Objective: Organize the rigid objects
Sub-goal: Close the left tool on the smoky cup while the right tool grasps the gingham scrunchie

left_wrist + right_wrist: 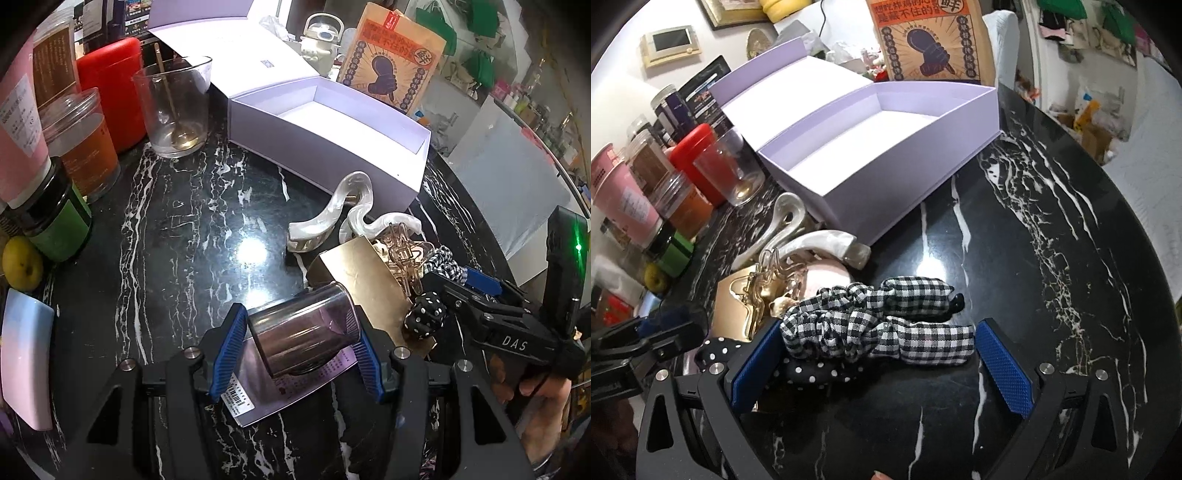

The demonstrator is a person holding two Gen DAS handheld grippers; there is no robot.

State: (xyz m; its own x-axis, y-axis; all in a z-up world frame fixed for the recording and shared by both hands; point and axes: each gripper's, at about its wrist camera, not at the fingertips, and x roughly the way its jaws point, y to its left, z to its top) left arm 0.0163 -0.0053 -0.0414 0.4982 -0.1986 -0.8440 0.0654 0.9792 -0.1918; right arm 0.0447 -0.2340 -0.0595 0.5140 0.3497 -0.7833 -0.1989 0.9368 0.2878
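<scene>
The lavender box [886, 177] sat open and empty on the black marble surface [1052, 258]. The left gripper [299, 347] pinched a small clear jar [303, 332]. The right gripper's [882, 354] fingers [1004, 362] were spread around a gingham scrunchie [879, 325]. Pearly hair clips [332, 218] lay unsorted beside the box; nothing appeared packed yet.

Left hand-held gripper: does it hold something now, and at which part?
Yes. The left hand-held gripper is closed on a clear cylindrical container, its blue pads pressing the two opposite sides of the round wall.
</scene>
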